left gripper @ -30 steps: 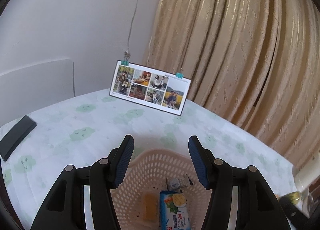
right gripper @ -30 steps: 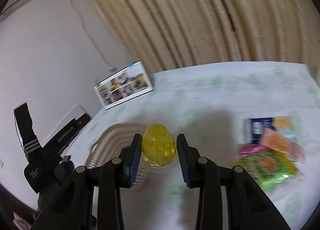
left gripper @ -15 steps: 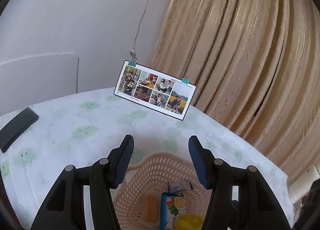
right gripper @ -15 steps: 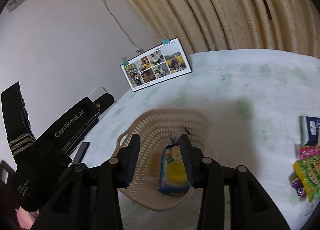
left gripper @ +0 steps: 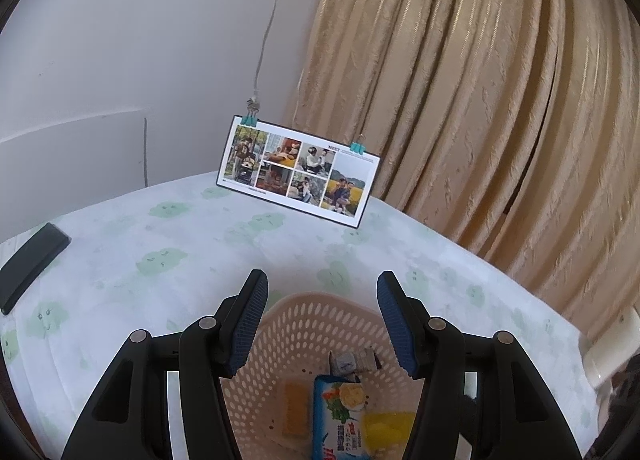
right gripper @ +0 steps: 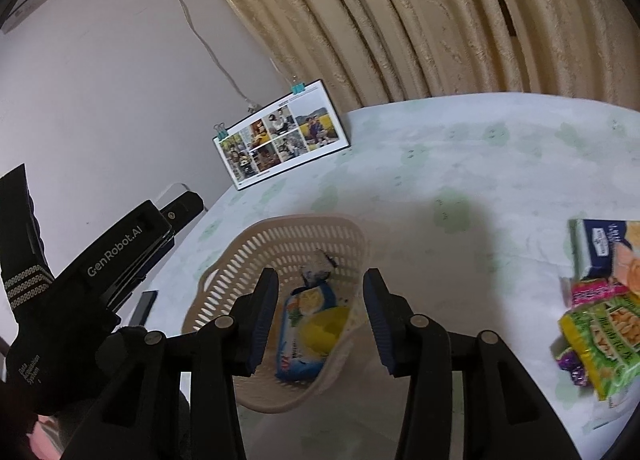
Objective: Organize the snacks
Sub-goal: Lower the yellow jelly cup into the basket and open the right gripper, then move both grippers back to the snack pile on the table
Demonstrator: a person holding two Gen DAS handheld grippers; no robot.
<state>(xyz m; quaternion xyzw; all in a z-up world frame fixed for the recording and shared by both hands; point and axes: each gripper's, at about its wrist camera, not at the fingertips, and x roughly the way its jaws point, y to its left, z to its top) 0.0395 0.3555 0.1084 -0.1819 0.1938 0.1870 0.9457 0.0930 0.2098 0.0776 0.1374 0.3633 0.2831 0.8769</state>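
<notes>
With the yellow jelly cup (right gripper: pixel 324 330) resting inside the basket (right gripper: pixel 256 246), the right gripper (right gripper: pixel 320 308), spread wide and empty above it, should lift clear without snagging the rim.

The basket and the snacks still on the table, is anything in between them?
No. In the right wrist view, only bare tablecloth lies between the basket and the snack packets.

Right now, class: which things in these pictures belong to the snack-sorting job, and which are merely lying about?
Part of the job:
basket
blue packet in the basket
yellow jelly cup in the basket
green snack bag on the table
pink packet beside it

Lying about:
photo card
black slab
curtain
</notes>
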